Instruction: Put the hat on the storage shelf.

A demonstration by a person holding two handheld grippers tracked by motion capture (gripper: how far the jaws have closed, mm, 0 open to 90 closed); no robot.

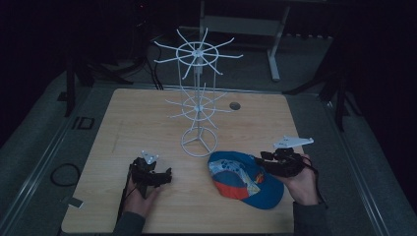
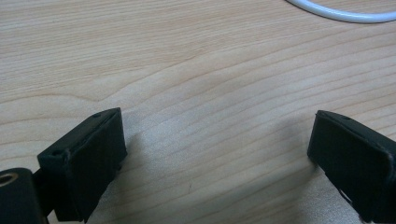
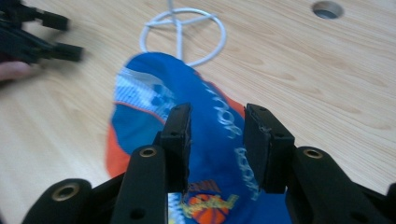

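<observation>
A blue and orange cap [image 1: 241, 179] lies on the wooden table [image 1: 137, 123], in front of a white wire rack [image 1: 198, 98]. My right gripper [image 1: 263, 160] reaches in over the cap's right rim. In the right gripper view its jaws [image 3: 217, 116] stand partly apart with the cap's blue lettered fabric [image 3: 149, 93] showing in the gap; I see no pad pressing on it. My left gripper [image 1: 162, 177] rests low on the table to the left of the cap, jaws wide apart with only bare wood between them [image 2: 217, 126].
The rack's round base ring [image 3: 184, 32] sits just beyond the cap, and its edge [image 2: 336, 14] shows far off in the left gripper view. A round hole [image 1: 234, 105] is in the table behind the rack. Dark floor, cables and stands surround the table.
</observation>
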